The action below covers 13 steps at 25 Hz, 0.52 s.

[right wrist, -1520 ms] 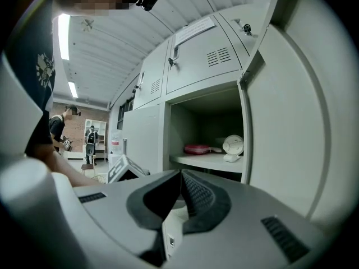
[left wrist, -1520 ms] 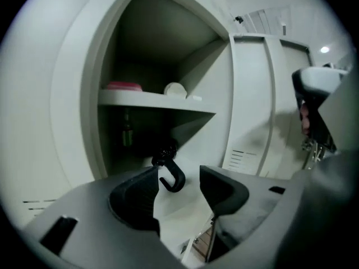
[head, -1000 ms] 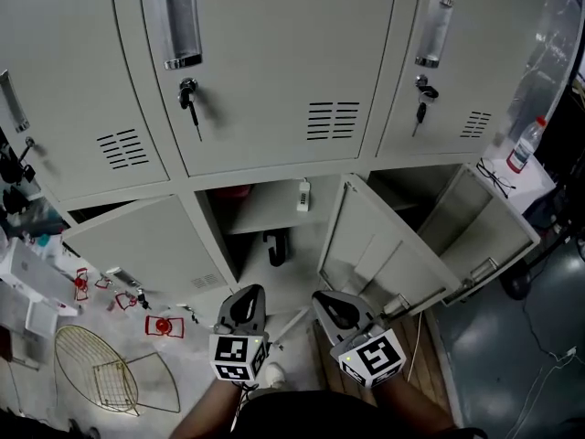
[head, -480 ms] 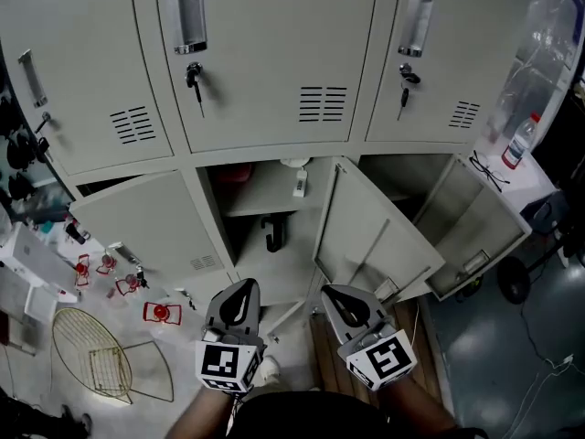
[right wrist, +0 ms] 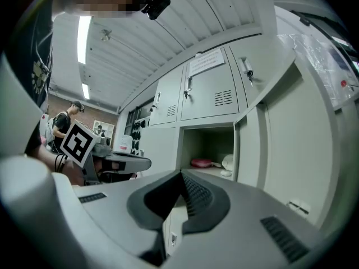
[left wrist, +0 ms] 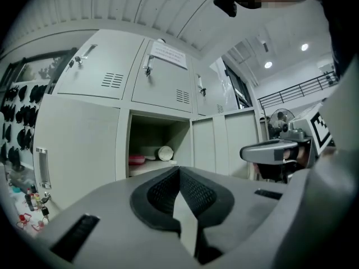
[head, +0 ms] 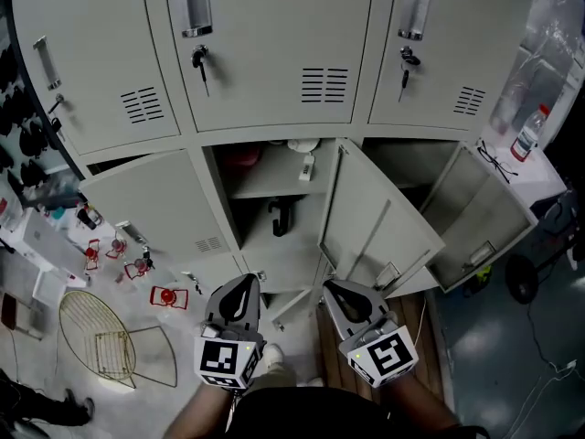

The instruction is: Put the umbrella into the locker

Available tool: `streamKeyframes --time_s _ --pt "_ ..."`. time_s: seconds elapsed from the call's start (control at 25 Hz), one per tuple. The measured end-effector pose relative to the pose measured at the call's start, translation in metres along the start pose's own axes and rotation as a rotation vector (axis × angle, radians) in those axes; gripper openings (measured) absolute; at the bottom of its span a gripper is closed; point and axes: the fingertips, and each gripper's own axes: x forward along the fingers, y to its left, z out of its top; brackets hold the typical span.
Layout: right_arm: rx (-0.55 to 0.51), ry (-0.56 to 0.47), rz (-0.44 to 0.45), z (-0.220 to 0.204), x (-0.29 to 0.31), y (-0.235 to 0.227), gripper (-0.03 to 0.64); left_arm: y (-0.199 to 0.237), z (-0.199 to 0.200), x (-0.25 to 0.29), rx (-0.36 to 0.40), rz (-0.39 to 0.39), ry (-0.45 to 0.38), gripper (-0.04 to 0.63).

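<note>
Grippers sit low centre in the head view. Left gripper (head: 245, 283) has its pads pressed together with nothing in it; right gripper (head: 335, 288) is likewise closed and empty. Both are level and point at the open locker (head: 222, 210) mid-frame. Door (head: 370, 231) is swung out right of centre, just above the right gripper. Umbrella (head: 279, 216): its black hooked handle shows under the shelf (head: 270, 181), inside the lower bay, apart from both grippers.

Judgement: stowing looks done and closing the door is likely what is left. Push the door's free edge with the right gripper's side, swing slowly, and check the handle sits clear of the frame.
</note>
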Motion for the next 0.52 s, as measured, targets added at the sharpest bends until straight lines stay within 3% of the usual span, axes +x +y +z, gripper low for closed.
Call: streamKeyframes --time_s 0.32,0.52 --pt "0.051 0.007 0.012 -0.019 -0.002 0.0 0.029 -0.007 -0.007 -0.003 0.039 0.021 0.039 0.023" --pt "0.035 0.012 0.015 -0.021 0.011 -0.001 0.029 -0.001 0.003 0.002 0.16 0.063 0.014 0.025"
